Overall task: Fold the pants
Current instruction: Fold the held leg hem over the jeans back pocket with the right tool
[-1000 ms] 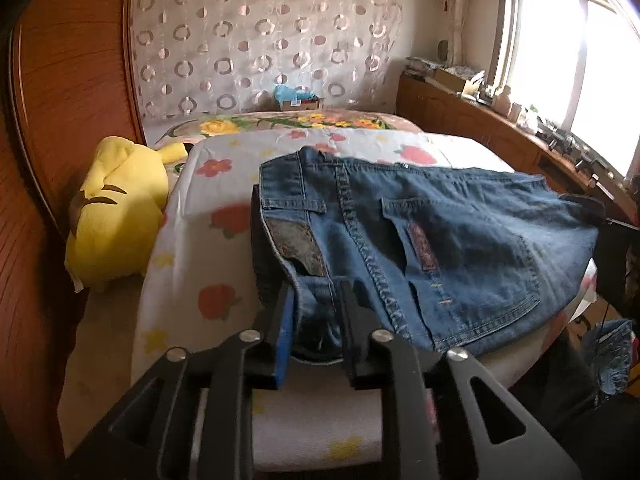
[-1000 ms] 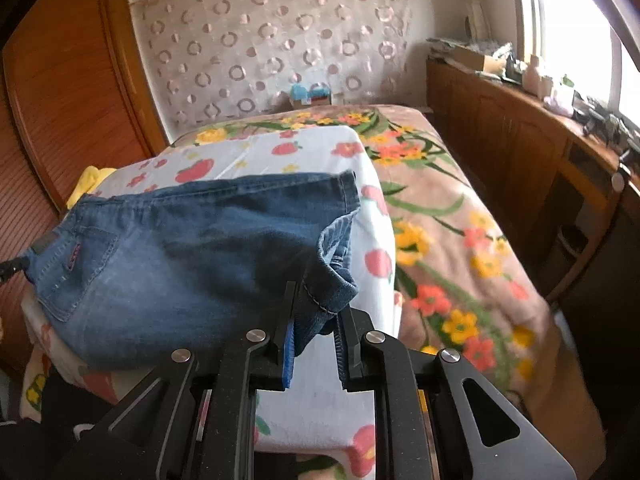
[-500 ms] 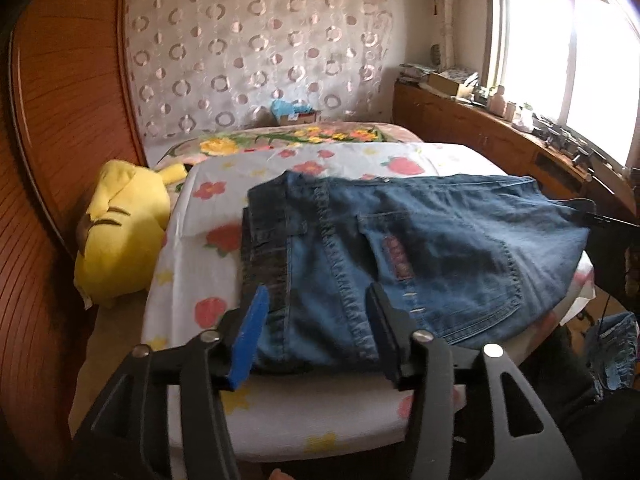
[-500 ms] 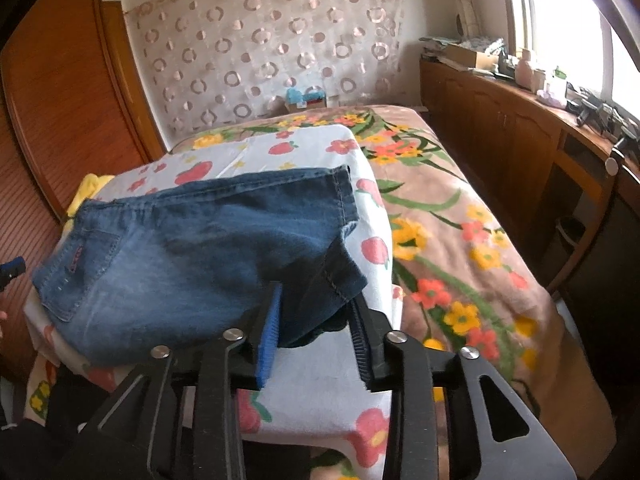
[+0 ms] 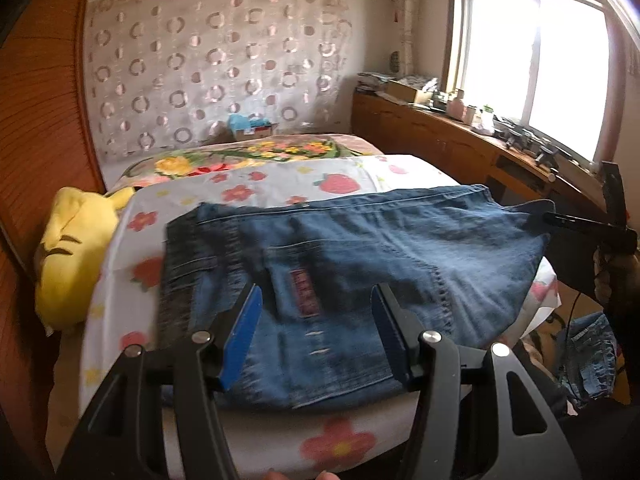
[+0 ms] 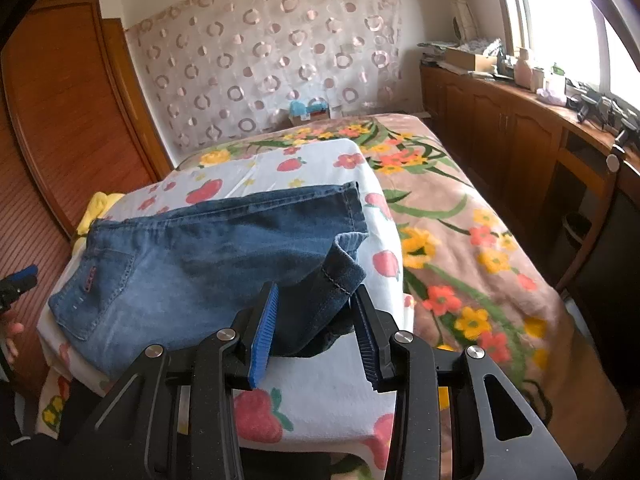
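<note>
Left wrist view: the left tool (image 5: 316,330) stood with its jaws apart above the waist end of the jeans (image 5: 360,280), pads clear of the denim; the jaws had just been opening, and nothing was gripped between them.
Right wrist view: the right tool (image 6: 314,330) stood at the hem end (image 6: 340,272), its jaws parted; they too had just been opening, with the cuffs lying loose between the pads and not pinched.
Pants: folded lengthwise and lying flat across the strawberry-print sheet (image 6: 320,396) at the near end of the bed (image 6: 460,240), back pocket up, waist towards the yellow plush toy (image 5: 76,256).
Hem: the upper cuff was curled and bunched, not squared with the one below.
Stage: by my reading, both ends had been let go and the next fold, hem over to waist, was not yet made.
Doing it well: square the curled cuffs first, then pinch both layers together near the edge so that neither slips.
Left side's part: hold the waist down or stay clear, so the cloth does not drag across the sheet.
Risk: the denim lies close to the bed's near edge, so a pull towards the person could slide it off.
</note>
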The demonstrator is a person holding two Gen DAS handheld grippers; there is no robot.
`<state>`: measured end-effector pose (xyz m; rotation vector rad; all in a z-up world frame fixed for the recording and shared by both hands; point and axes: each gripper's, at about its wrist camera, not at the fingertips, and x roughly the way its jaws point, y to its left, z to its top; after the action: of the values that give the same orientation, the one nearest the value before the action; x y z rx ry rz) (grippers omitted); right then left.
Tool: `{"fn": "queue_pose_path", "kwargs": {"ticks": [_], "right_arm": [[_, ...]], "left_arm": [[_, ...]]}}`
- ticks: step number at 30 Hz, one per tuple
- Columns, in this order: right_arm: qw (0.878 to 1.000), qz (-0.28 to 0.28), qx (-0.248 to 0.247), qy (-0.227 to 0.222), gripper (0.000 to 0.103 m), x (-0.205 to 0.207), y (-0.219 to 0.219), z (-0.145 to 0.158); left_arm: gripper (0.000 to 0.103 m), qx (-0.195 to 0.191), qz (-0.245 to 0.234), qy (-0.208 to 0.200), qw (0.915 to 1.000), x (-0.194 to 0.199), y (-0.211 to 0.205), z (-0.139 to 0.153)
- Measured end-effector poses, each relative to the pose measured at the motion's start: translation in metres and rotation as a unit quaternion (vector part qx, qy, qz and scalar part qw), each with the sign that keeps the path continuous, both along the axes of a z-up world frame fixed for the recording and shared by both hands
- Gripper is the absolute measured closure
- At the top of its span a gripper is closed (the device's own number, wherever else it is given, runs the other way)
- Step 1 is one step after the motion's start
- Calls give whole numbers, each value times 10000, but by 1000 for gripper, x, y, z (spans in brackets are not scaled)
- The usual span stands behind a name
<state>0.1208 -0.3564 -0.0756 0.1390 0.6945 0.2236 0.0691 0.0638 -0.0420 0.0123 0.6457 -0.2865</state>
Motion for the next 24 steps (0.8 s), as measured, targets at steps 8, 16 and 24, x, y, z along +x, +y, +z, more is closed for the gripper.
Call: {"fn": "queue_pose_path", "kwargs": {"ticks": [8, 16, 24], "right_arm": [[9999, 48, -91, -98, 73, -1, 1, 5], [9989, 300, -152, -342, 96, -4, 12, 17], [9943, 777, -160, -719, 98, -3, 48, 50]], "left_arm": [[47, 121, -314, 120, 9994, 15, -39, -10], [47, 122, -317, 332, 9989, 17, -52, -22], [47, -60, -269, 382, 9989, 13, -46, -25]]}}
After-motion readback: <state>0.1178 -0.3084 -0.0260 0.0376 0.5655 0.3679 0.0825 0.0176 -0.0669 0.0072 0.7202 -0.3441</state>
